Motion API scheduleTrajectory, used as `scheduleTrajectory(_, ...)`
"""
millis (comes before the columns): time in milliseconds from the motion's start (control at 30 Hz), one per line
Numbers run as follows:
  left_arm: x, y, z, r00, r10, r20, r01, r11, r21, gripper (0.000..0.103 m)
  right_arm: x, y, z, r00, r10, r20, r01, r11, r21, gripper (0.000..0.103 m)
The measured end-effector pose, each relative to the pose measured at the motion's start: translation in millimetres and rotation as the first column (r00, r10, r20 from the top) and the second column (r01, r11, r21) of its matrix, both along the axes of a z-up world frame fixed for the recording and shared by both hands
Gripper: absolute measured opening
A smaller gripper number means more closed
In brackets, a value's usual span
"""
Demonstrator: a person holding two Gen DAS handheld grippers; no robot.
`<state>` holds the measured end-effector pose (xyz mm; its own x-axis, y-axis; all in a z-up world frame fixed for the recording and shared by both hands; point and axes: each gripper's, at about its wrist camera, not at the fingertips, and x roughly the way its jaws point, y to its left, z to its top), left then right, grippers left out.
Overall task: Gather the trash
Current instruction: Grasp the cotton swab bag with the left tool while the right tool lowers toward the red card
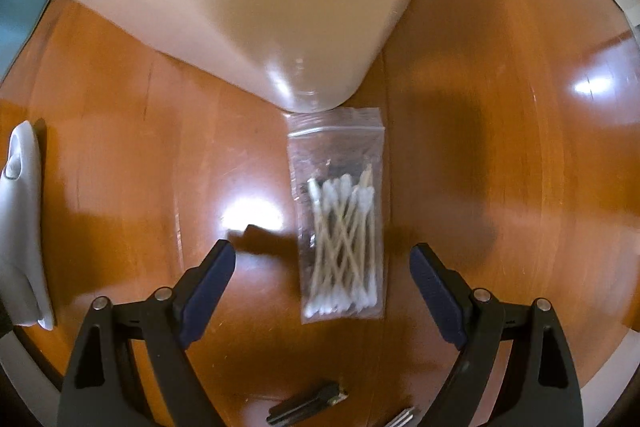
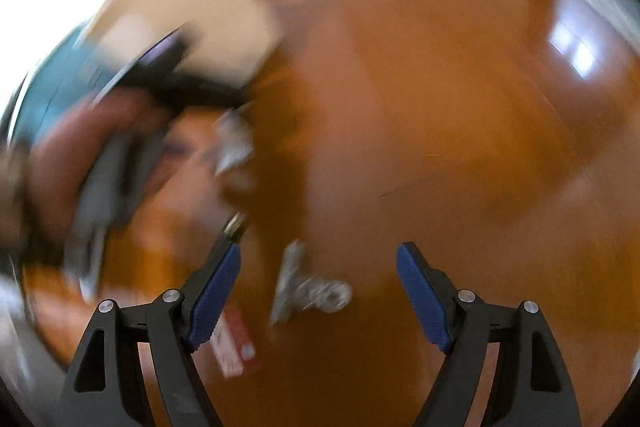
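Blurring right view, key (image 1: pixel 306 403) cropped

Wooden table (image 1: pixel 500 167) — swab bag (image 1: pixel 340 215), bin (image 1: pixel 248 7)

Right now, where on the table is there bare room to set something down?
Bare wood lies right of the swab bag, out to the table edge, and between the bag and white cloth. Crowded near the bin corner and the dark items below the bag.

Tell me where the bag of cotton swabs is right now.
In the left wrist view, the bag of cotton swabs lies flat on the wooden table, centred ahead of the open left claw, its zip end touching the beige bin.
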<state>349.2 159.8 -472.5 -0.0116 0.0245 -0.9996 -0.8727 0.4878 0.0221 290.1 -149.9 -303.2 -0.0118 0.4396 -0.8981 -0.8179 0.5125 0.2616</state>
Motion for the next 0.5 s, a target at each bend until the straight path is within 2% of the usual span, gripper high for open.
scheduleTrajectory(67,6.1,-2.4,-13.1,1.0,-0.025,0.003,0.025,0.998,-0.051,0.101,-40.1,17.6,-0.9,0.984,0.171,0.043,-0.169,0.985,-0.034,0.082)
scheduleTrajectory(100,8.8,-2.3,-15.7,0.999,-0.046,0.002,0.046,0.998,-0.037,0.103,-56.8,24.2,-4.4,0.97,0.234,0.058,-0.23,0.971,-0.067,0.082)
scheduleTrajectory(167,12.8,-1.2,-15.6,0.998,-0.061,0.01,0.061,0.998,-0.027,0.103,-88.4,37.0,-12.3,0.938,0.332,0.096,-0.32,0.939,-0.125,0.082)
scheduleTrajectory(267,12.7,-0.5,-14.9,0.997,-0.075,0.011,0.076,0.997,-0.026,0.099,-120.0,45.3,-19.8,0.913,0.4,0.082,-0.386,0.911,-0.147,0.082)
scheduleTrajectory(333,8.1,0.1,-10.1,0.997,-0.072,0.024,0.072,0.997,-0.005,0.081,-131.6,48.1,-24.0,0.895,0.436,0.096,-0.418,0.893,-0.167,0.082)
scheduleTrajectory(367,6.0,1.2,-6.8,0.997,-0.072,0.033,0.071,0.997,0.006,0.075,-131.0,39.3,-26.6,0.89,0.445,0.101,-0.423,0.888,-0.181,0.082)
scheduleTrajectory(467,1.7,1.0,1.3,0.993,-0.102,0.053,0.101,0.995,0.024,0.031,-128.9,40.2,-34.8,0.896,0.433,0.101,-0.406,0.889,-0.212,0.082)
scheduleTrajectory(500,-2.4,2.6,1.9,0.991,-0.115,0.069,0.114,0.993,0.012,0.011,-124.7,40.0,-35.0,0.902,0.421,0.095,-0.395,0.894,-0.212,0.082)
